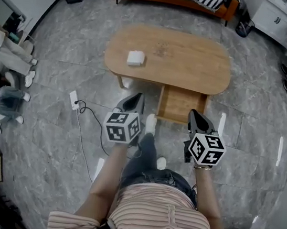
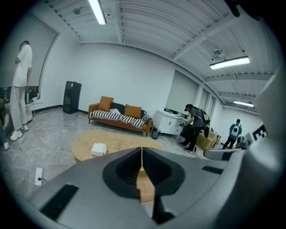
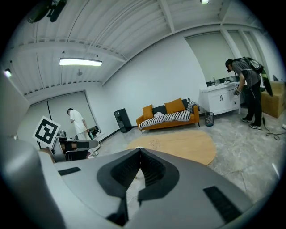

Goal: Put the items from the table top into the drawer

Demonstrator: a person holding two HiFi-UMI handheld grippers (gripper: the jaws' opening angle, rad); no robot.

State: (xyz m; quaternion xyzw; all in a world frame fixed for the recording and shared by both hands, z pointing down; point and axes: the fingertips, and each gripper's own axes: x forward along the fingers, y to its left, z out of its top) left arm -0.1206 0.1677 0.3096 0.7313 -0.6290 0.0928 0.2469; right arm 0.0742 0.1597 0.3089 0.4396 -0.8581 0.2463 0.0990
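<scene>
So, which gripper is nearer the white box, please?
Left. The left gripper is short of the table edge in front of the white box; the right gripper faces the open drawer.

Item: white box [image 1: 136, 58], small, squarish with rounded corners, lying flat on the left part of the oval wooden table [image 1: 193, 65], upper centre of the head view, well apart from the drawer.

Drawer [image 1: 179, 105]: light wood, pulled open from the table's near edge, right of centre, wooden bottom showing.
</scene>
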